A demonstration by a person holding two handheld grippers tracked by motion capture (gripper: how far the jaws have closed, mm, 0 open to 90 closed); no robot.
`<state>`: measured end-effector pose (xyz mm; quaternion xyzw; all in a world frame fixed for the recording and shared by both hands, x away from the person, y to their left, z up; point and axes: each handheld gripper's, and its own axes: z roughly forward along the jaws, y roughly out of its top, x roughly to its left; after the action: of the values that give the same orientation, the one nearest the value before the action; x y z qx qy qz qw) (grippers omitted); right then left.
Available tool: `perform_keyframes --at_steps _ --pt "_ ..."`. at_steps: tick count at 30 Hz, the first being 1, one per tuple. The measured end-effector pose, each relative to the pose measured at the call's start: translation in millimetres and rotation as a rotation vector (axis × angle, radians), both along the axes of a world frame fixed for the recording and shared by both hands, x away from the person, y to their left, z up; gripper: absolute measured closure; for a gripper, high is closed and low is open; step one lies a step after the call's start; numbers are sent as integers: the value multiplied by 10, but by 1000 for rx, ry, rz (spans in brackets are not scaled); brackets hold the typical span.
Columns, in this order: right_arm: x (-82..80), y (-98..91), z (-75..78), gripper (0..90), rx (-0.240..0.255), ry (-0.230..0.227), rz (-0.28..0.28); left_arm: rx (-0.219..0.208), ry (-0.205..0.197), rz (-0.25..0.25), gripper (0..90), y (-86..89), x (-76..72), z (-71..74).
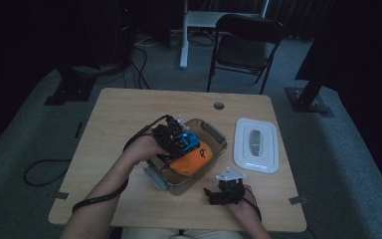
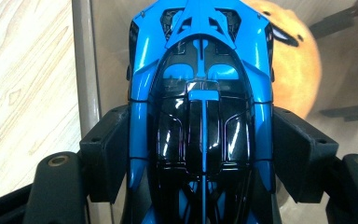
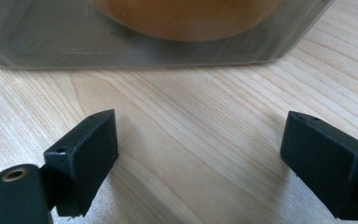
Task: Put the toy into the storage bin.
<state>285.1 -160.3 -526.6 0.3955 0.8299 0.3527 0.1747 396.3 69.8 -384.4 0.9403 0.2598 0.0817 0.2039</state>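
Car (image 2: 200, 116), blue and black, sits clamped between my left gripper (image 2: 200, 154) jaws, filling the centre of the left gripper view. In the high view I see it at mid-frame, held over the clear container (image 1: 219, 137), right above the orange plush toy (image 1: 191, 160) lying inside. My right gripper (image 3: 198, 158) stands wide apart with nothing between its jaws, resting low on the wooden table (image 1: 124, 112) at lower right, just beside the container's wall. White lid (image 1: 256, 144) lies right of centre.
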Motion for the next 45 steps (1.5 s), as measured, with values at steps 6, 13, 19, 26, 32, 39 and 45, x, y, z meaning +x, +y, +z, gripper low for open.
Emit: perform_keyframes --at_steps 6,13,19,26,32,39,45 --pt "-2 1 1 108 0 1 2 -9 -6 -4 284 8 1 -16" --pt "3 -1 -1 108 1 1 3 -37 -25 -14 119 47 -40 61" --pt "-4 2 0 108 -2 -2 5 -61 -30 -6 4 133 -44 101" --pt "-9 -11 28 108 3 -1 10 -150 -108 89 4 381 51 217" --pt "-4 -45 64 108 9 -4 0 -168 -123 144 5 616 178 161" --pt "27 -110 81 108 30 5 -19 -175 -128 244 5 900 330 -22" --pt "41 -101 79 108 23 6 -17 -172 -132 344 5 1102 460 -168"
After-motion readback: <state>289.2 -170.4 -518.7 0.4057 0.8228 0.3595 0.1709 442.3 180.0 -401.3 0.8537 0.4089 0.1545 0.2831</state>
